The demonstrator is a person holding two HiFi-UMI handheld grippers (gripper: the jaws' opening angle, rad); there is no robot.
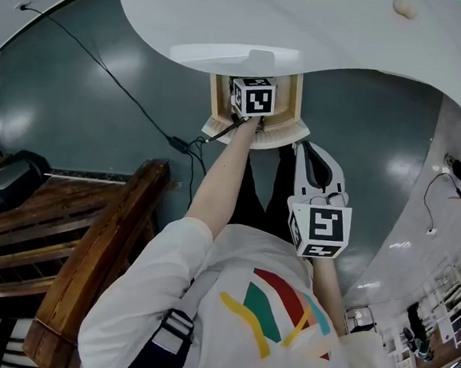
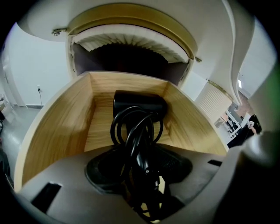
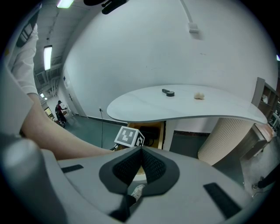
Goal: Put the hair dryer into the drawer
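Note:
The wooden drawer [image 2: 57, 127] stands pulled out under the white table top, with the black hair dryer [image 2: 140, 105] inside it, its body near the back wall. Its handle and looped black cord [image 2: 131, 131] run back between the pads of my left gripper [image 2: 138, 165], which is shut on the handle. In the head view only that gripper's marker cube [image 1: 253, 95] shows, over the drawer [image 1: 287, 128]. My right gripper [image 1: 307, 150] hangs to the right of the drawer and nearer the person, apart from it. Its pads [image 3: 153, 164] meet at the tips and hold nothing.
A white oval table top [image 1: 324, 27] overhangs the drawer, with a small black thing [image 3: 168, 92] and a pale lump [image 3: 199, 95] on it. A ribbed white pedestal [image 3: 223, 140] stands at the right. Dark wooden furniture [image 1: 89, 247] is at the left, and a black cable [image 1: 126, 98] lies across the floor.

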